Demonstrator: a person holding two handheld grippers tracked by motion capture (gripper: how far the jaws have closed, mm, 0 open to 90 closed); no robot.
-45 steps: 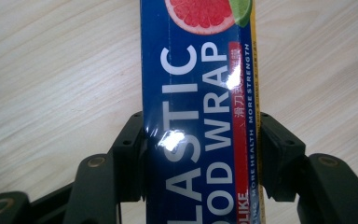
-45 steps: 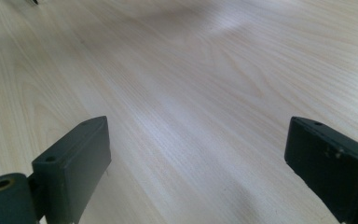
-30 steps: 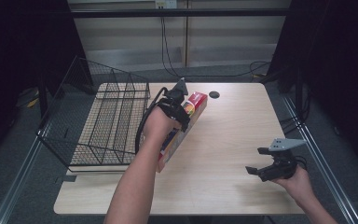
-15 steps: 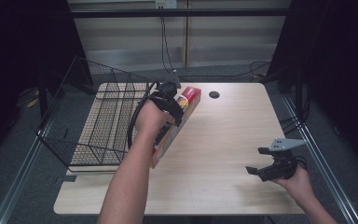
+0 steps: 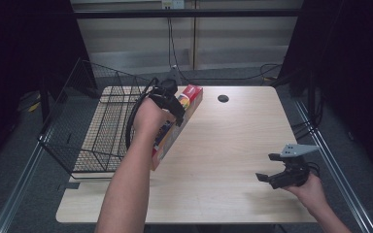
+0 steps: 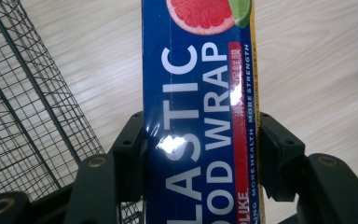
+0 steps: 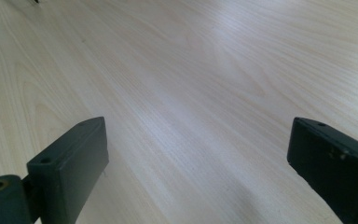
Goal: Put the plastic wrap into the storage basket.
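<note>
A long blue box of plastic food wrap with a red end hangs tilted above the table's left half, beside the wire basket. My left gripper is shut on it near its upper end. In the left gripper view both pads clamp the sides of the plastic wrap box, with its white lettering running up between them. My right gripper rests low near the table's front right, open, held in a hand. In the right gripper view the right gripper has its jaws wide apart over bare wood.
A black wire basket stands at the table's left edge, close to the box; its mesh appears in the left gripper view. A dark round hole sits near the table's far edge. The wooden table stretches between the two grippers.
My left gripper has lifted the box and carried it leftward, toward the basket, tilting it steeper. The right gripper has stayed where it was.
</note>
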